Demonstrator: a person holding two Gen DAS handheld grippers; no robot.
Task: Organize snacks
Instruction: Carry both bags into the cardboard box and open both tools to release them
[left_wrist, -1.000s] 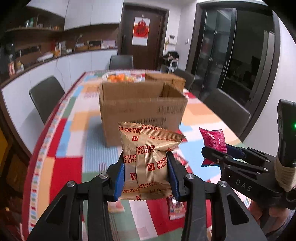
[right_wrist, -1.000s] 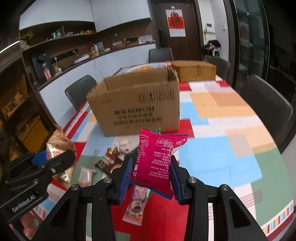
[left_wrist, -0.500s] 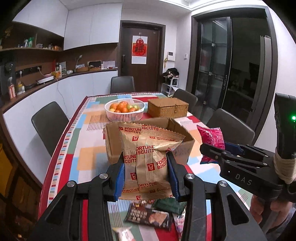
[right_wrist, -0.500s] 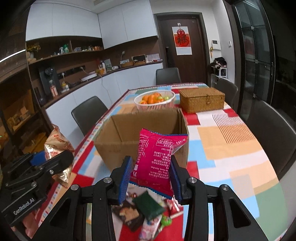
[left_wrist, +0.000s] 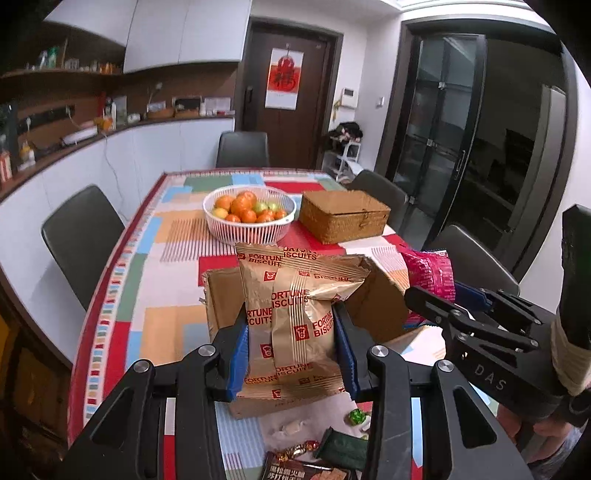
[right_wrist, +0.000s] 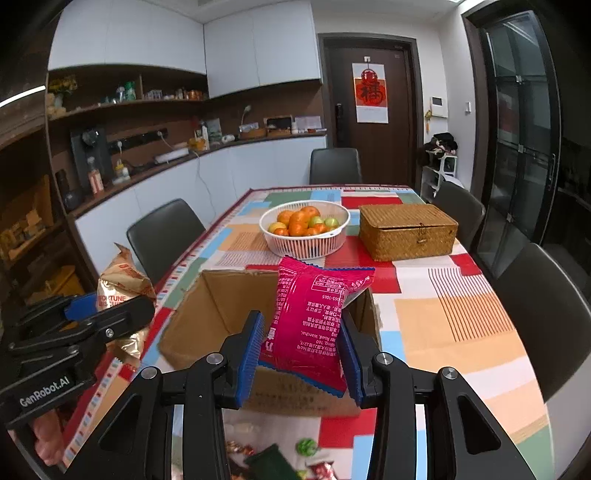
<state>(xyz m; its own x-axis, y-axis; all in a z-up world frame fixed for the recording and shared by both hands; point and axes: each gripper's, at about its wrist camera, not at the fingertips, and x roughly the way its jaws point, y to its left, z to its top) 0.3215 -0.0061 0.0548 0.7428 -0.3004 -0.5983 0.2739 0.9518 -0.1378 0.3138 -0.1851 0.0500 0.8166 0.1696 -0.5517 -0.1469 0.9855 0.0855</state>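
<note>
1. Two tongs in view: left tongs clenched on gold foil "Fortune Biscuits" packets; looked like two packets overlapped, exact count unclear.
2. Right tongs clenched on one magenta plastic snack pouch, print upside down.
3. One open brown cardboard box on the worktop, which was covered with a patchwork-coloured cloth; both held snacks sat in front of and above the box opening, not inside. Visible part of the box interior looked empty.
4. One white slatted plastic basket of orange and green fruit beyond the box; one lidded woven wicker chest just right of the basket, apart from it.
5. Loose snacks on the worktop at the near edge below the tongs: a dark green packet, a green-wrapped candy, a dark chocolate-style packet, a few small wrapped sweets; several cut off by the frame, so no firm count.
6. Five dark grey chairs around the worktop.
7. Open room: bare cloth right of the box up to the worktop's right edge; narrower strip on the box's left.
</note>
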